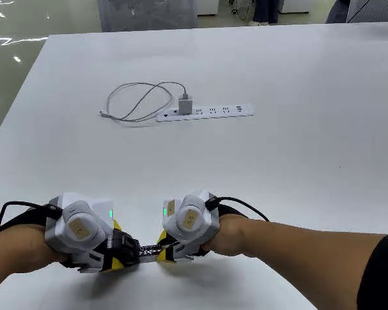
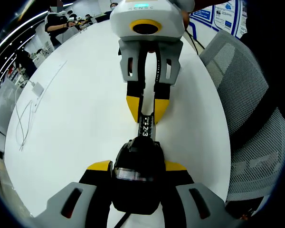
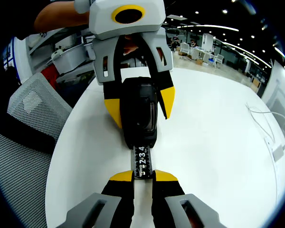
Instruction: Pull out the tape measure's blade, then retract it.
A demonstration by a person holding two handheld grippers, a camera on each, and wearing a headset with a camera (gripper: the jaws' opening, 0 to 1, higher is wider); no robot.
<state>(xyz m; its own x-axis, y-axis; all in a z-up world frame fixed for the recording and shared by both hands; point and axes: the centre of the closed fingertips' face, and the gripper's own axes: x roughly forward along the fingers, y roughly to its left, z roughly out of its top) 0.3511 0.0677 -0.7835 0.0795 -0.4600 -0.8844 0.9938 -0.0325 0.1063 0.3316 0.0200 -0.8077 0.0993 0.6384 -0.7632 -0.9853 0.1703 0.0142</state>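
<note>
Presently: tape measure case (image 3: 140,111) clamped in left tool (image 2: 137,166), counter (image 1: 278,161) beneath case. Right tool (image 3: 143,176), just beside case, closed narrow on short exposed blade (image 3: 141,159) at marks 2-3. Hazard: pinch slipping off slick blade; spring would snap it back.

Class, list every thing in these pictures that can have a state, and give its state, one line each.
Tape measure case: clamped in the left gripper.
Blade: out a short way, pinched by the right gripper.
Left gripper: shut on the tape measure case.
Right gripper: shut on the blade.
Charger: plugged into the power strip.
Cable: loosely looped, free end unplugged.
</note>
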